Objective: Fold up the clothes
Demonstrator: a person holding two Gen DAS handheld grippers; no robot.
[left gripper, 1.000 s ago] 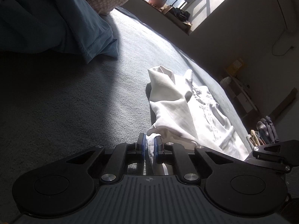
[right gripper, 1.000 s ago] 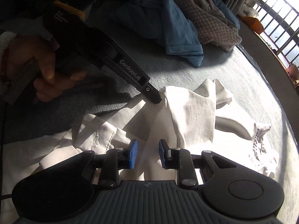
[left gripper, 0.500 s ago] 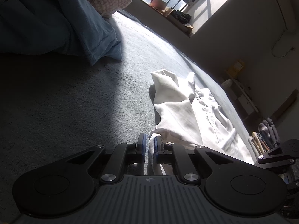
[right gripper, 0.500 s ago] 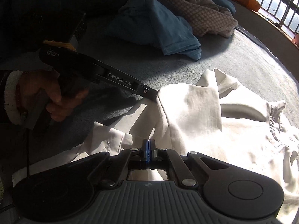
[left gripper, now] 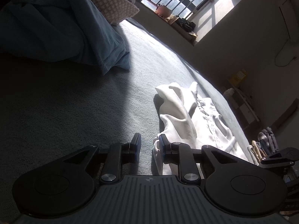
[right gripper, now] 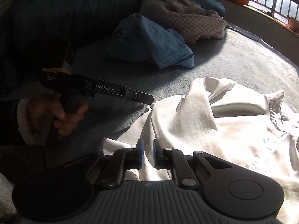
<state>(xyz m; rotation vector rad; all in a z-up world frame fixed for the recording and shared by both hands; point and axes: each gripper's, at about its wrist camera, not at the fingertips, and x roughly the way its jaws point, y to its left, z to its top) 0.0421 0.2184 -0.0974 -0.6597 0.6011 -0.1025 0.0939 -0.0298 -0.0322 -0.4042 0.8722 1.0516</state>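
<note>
One white garment spread at three o'clock in the right wrist view. One blue garment heaped at twelve, one checked cloth bunched beyond it toward one o'clock. Two grippers: the left gripper at nine, the right gripper at six. One hand showing.

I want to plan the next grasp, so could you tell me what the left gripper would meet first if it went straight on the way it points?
Probably bare grey carpet: the left gripper is open, with the white shirt just right of its line. Depth is unclear.
</note>
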